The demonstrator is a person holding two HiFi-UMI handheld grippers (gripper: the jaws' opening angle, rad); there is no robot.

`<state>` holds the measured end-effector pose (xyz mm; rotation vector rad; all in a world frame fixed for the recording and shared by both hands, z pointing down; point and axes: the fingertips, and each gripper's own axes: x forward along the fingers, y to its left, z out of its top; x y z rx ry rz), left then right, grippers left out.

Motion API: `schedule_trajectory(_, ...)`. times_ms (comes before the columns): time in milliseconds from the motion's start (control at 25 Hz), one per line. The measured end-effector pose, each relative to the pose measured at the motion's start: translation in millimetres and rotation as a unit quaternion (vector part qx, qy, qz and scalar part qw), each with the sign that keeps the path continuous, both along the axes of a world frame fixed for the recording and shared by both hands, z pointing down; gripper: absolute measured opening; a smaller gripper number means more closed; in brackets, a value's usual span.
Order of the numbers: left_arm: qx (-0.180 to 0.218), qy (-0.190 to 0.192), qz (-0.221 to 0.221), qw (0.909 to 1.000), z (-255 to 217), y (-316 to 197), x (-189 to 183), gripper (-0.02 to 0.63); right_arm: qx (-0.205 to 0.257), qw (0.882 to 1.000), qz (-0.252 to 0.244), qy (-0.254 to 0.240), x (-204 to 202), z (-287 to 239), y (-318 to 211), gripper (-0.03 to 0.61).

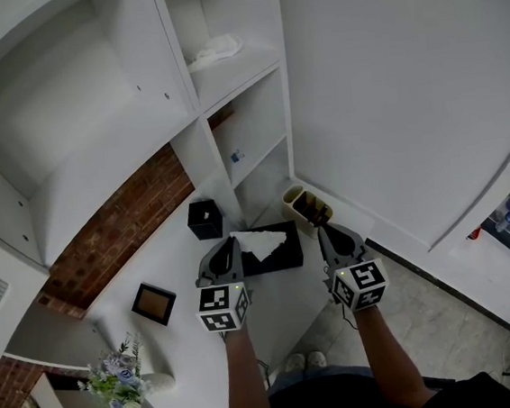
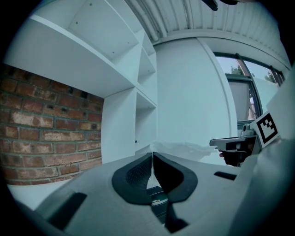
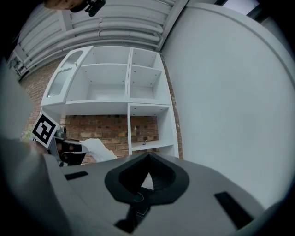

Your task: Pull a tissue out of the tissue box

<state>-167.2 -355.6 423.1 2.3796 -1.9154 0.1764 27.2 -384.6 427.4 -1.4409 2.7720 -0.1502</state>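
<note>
**A:** How is the light in these pictures?

**B:** The head view is rather dim and cool. Its corners go dark. The white shelves are lit softly and evenly, with no hard shadows.

**A:** Where does the light come from?

**B:** In the left gripper view, daylight enters through a window at the right, and the sky there is washed out. The brick wall under the shelf is darker.

**A:** And the sharpness?

**B:** Both gripper views are fisheye. Straight lines bend, and a black ring closes the edges. The left gripper is close to the lens and looks soft. The tissue is pale, with little detail.
</note>
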Motion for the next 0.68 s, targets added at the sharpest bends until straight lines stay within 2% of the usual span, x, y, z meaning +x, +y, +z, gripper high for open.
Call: schedule_trajectory(680,-0.007,0.004,0.014,0.9999,7.7,-1.3,1.9,0.015,-0.005,1.000,0.010,0.002,-0.8,2.4,0.6,-0.003)
